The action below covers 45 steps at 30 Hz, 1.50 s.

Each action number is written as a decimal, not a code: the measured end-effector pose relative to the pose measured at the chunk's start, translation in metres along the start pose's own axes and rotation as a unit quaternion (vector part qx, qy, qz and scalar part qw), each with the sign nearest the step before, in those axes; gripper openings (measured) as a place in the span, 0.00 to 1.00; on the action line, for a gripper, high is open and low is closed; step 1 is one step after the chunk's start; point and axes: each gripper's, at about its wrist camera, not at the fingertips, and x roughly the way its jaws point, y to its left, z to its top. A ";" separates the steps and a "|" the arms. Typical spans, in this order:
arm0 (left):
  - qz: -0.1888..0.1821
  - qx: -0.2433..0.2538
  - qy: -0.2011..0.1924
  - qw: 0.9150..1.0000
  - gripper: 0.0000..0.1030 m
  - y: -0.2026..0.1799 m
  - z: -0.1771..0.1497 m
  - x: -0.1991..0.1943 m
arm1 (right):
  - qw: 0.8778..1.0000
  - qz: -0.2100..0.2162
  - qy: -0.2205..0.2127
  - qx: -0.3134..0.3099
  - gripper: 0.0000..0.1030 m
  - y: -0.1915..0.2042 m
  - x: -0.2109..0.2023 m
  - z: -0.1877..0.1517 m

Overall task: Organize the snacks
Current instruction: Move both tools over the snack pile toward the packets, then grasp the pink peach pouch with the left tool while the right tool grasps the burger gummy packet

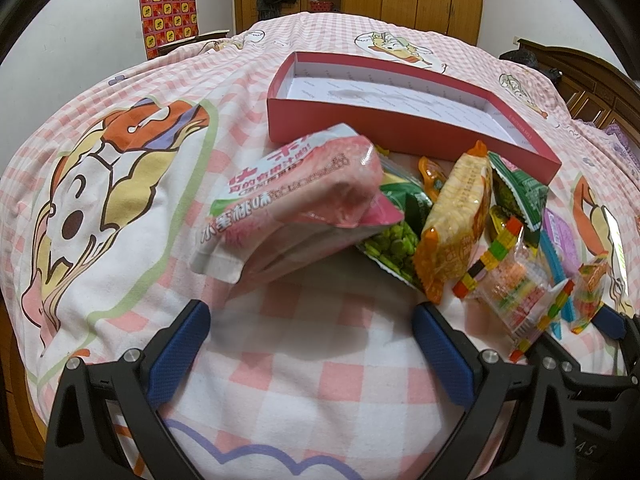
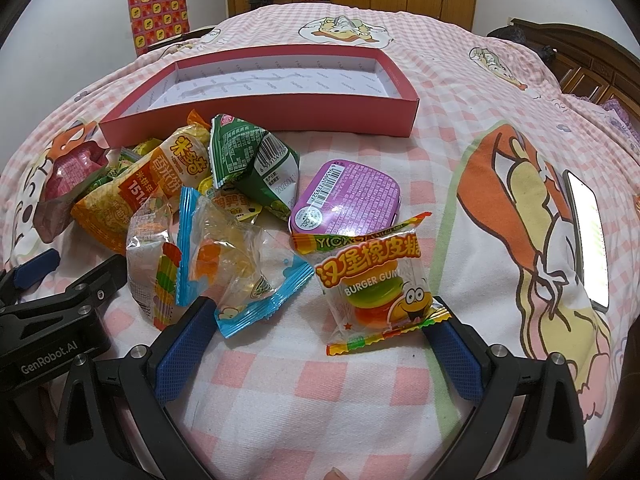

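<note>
Both grippers are hanging low over the checked bedspread with their blue-padded jaws spread wide and gripping nothing. Between the right gripper fingers the cloth is lying bare, and the burger gummy packet is sitting just ahead, its lower corner touching the right-hand pad. A clear candy bag with blue edges is leaning against the other pad. Beyond those, a purple tin is lying flat, label up, and a green pouch is standing tilted beside it, barcode facing the camera.

Ahead of the left gripper there is open cloth, then a pink peach-flavour bag resting at a slant, its long axis running from near-left up toward far-right, with the far end propped on the snack heap. To its right an orange rice-cracker pack is standing nearly on end. Past the heap the red box is sitting open, its near wall facing the snacks. Wide clear bedspread is stretching to the left of that gripper. Far right of the other one, a lit phone is lying on the bed.
</note>
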 end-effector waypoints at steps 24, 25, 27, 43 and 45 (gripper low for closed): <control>0.000 0.000 0.000 1.000 1.00 0.000 0.000 0.000 | 1.000 0.000 0.000 0.000 1.00 0.001 -0.001 0.000; 0.000 0.000 0.000 1.000 1.00 0.000 0.000 0.000 | 1.000 0.000 0.000 0.000 1.00 0.001 -0.002 0.000; 0.000 0.000 0.000 1.000 1.00 0.000 0.000 0.000 | 1.000 0.000 0.000 0.000 1.00 0.001 -0.002 -0.001; -0.033 0.036 0.010 0.999 0.99 0.001 0.000 -0.023 | 0.996 0.074 0.021 -0.041 1.00 -0.009 -0.022 0.004; -0.038 0.043 0.012 0.998 0.99 0.001 0.000 -0.028 | 0.995 0.082 0.021 -0.057 1.00 -0.009 -0.025 0.006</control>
